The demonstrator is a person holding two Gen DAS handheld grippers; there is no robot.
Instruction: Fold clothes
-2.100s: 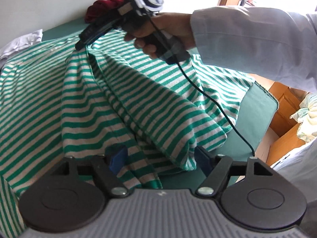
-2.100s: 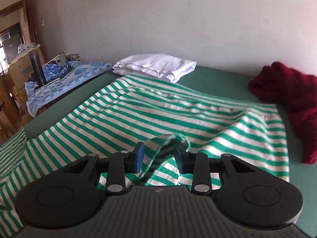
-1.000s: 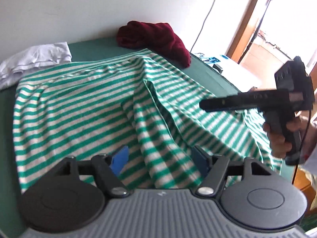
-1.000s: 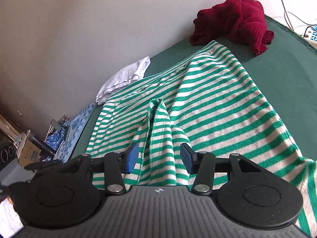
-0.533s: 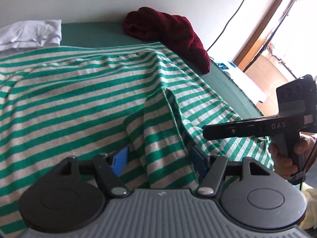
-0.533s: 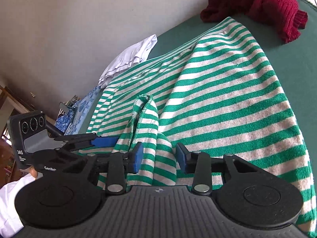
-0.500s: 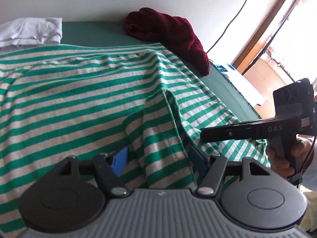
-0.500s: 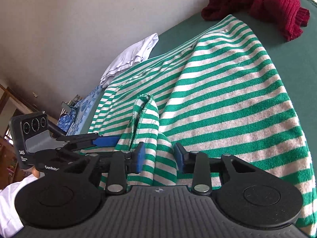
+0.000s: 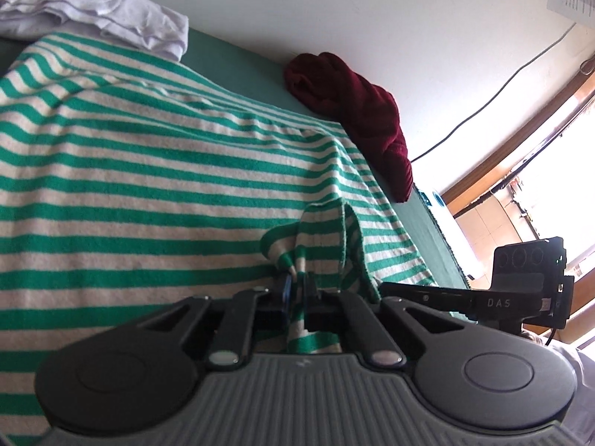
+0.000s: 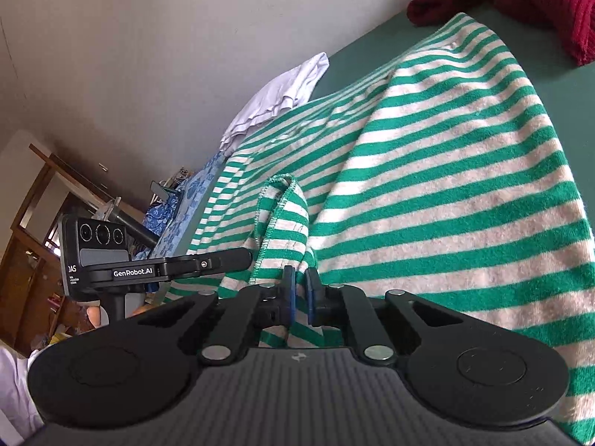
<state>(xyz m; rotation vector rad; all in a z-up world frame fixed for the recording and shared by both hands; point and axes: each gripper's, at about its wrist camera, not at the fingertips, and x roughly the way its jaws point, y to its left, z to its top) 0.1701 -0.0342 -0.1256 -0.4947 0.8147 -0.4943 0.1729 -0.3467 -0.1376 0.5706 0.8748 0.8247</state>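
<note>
- The green-and-white striped garment lies spread wide over the green bed surface, most of it flat, with one bunched ridge of hem standing up at its near edge.
- In the left wrist view that ridge sits at about 5 o'clock of the cloth; in the right wrist view it rises at about 8 o'clock.
- The left gripper is clamped on the striped cloth, blue pads pressed together with a fold of stripes pinched between them.
- The right gripper bites the same ridge too, jaws drawn in tight on the fabric, stitched edge curling just above.
- Both tools meet at that ridge: each shows in the other's view, side on, nose reaching to the cloth.
- My read: this is a two-point hold on the near edge, ready to carry or spread a fold. Whether the fold is being opened or laid over, I cannot tell.
- To do it well: keep both pinches deep, move the hands level together, and keep the stripes running parallel so the edge lands square.
- Further out, a white folded garment rests at 11 o'clock against the wall, touching the striped edge.
- A dark red knit sits heaped at 1 o'clock, just beside the striped corner, best kept clear of the sweep.
</note>
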